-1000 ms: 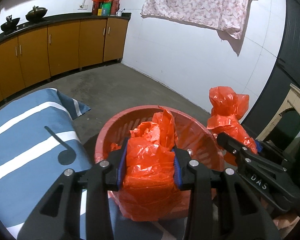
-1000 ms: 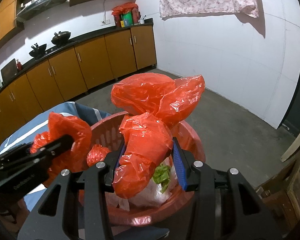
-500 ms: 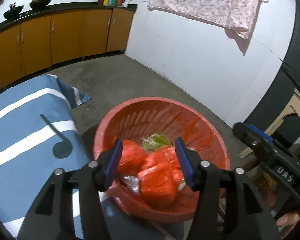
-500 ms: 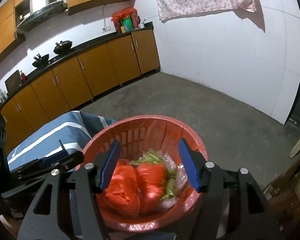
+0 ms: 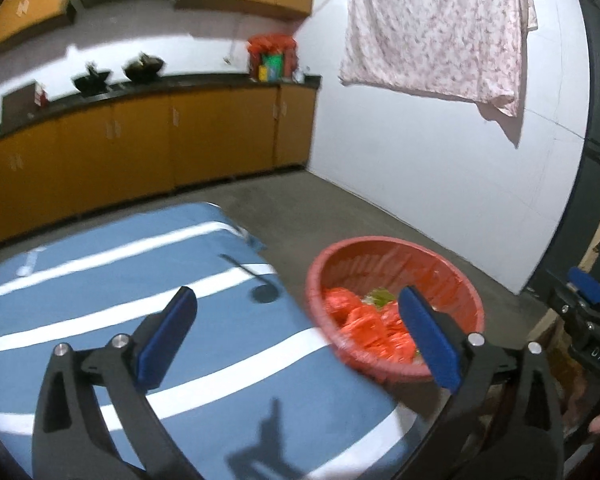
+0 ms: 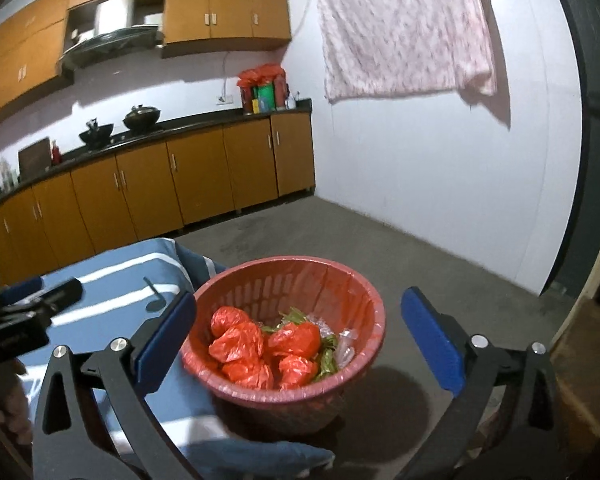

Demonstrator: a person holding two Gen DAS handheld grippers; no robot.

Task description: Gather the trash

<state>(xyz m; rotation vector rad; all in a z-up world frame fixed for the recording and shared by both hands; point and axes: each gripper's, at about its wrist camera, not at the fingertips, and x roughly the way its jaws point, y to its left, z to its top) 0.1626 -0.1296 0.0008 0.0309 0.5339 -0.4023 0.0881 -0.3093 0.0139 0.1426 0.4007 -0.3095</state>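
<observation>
A red plastic basket [image 6: 352,280] stands on the concrete floor. It holds several crumpled red plastic bags [image 6: 240,344] and green scraps [image 6: 328,360]. The basket also shows in the left wrist view [image 5: 456,276], with the red bags [image 5: 364,328] inside. My right gripper [image 6: 296,332] is open and empty, raised above and in front of the basket. My left gripper [image 5: 296,332] is open and empty, over the blue cloth to the left of the basket. The right gripper [image 5: 584,292] shows at the right edge of the left wrist view, and the left gripper [image 6: 28,312] at the left of the right wrist view.
A blue cloth with white stripes [image 5: 100,308] covers a surface left of the basket. Orange kitchen cabinets [image 6: 160,192] line the far wall under a dark counter with pots. A pink floral sheet [image 6: 404,28] hangs on the white wall. Wooden boards [image 6: 580,360] lie at the right.
Both grippers let go of the red bags, which now lie in the basket. Both have opened wide and lifted away; the left one has swung to the left over the blue cloth.
</observation>
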